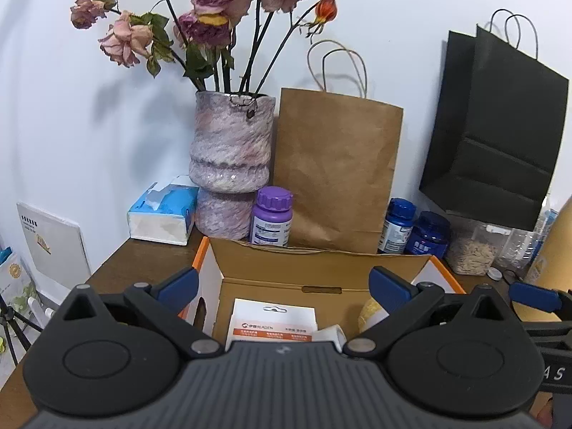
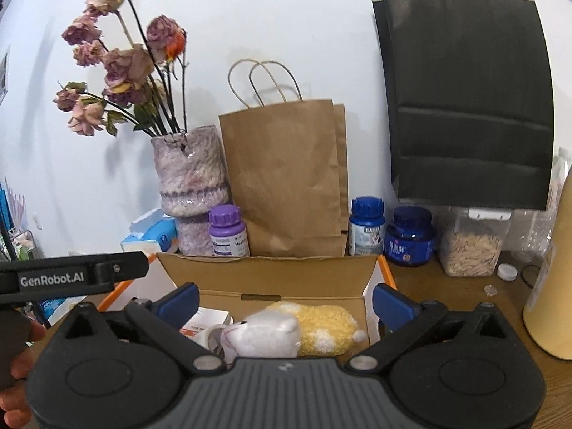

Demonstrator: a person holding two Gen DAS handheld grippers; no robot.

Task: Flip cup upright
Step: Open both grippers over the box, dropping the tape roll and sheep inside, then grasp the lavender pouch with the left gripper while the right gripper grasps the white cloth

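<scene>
A small white cup (image 2: 209,336) lies in an open cardboard box (image 2: 268,271), half hidden behind a white and yellow plush toy (image 2: 304,325). In the left wrist view only a white scrap of the cup (image 1: 332,334) shows above the gripper body, so I cannot tell how it is turned. My left gripper (image 1: 284,286) stands open over the box (image 1: 321,268), with nothing between its blue pads. My right gripper (image 2: 286,302) is open too, above the plush toy and touching nothing. A hand (image 2: 18,375) holds the left gripper's handle at the left edge.
A white packet (image 1: 275,321) lies in the box. Behind the box stand a vase of dried roses (image 1: 232,164), a purple bottle (image 1: 271,218), a brown paper bag (image 1: 336,171), two blue jars (image 2: 409,236), a grain container (image 2: 472,246) and a tissue box (image 1: 161,214). A black bag (image 2: 464,107) hangs on the wall.
</scene>
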